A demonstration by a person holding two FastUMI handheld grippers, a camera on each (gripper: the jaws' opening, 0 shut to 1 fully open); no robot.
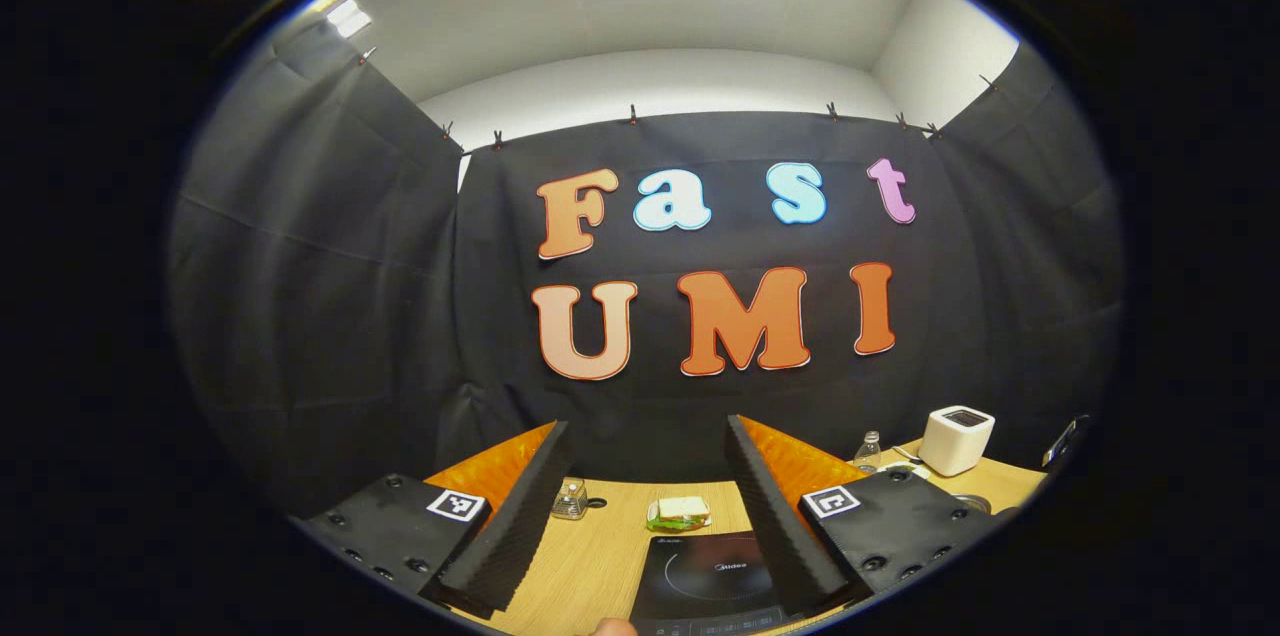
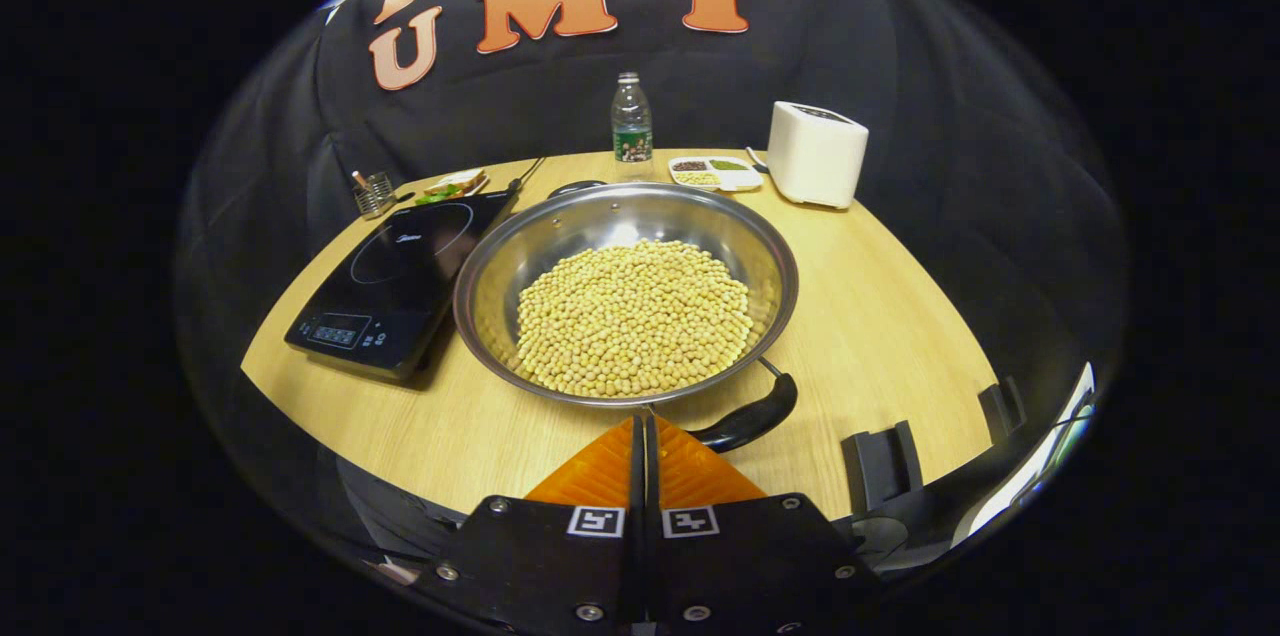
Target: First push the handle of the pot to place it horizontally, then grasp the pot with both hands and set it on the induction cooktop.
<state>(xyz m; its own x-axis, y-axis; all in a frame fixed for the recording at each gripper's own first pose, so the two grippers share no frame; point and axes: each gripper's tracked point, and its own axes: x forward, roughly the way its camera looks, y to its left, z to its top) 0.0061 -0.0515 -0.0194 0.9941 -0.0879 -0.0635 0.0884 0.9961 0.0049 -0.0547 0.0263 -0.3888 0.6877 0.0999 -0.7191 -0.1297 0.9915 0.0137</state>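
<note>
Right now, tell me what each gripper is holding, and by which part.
Nothing is held. The left gripper is open above the induction cooktop. The right gripper is shut with nothing between its fingers, just short of the pot and its handle.

Silver pot [image 2: 520, 256] holds yellow beans [image 2: 632, 316] beside a black cooktop [image 2: 400, 281].

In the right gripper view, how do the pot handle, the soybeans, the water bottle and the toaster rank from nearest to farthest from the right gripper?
1. Pot handle, just right of the shut fingers.
2. Soybeans, ahead in the pot.
3. Toaster, far right.
4. Water bottle, far centre; close to the toaster's distance.
</note>
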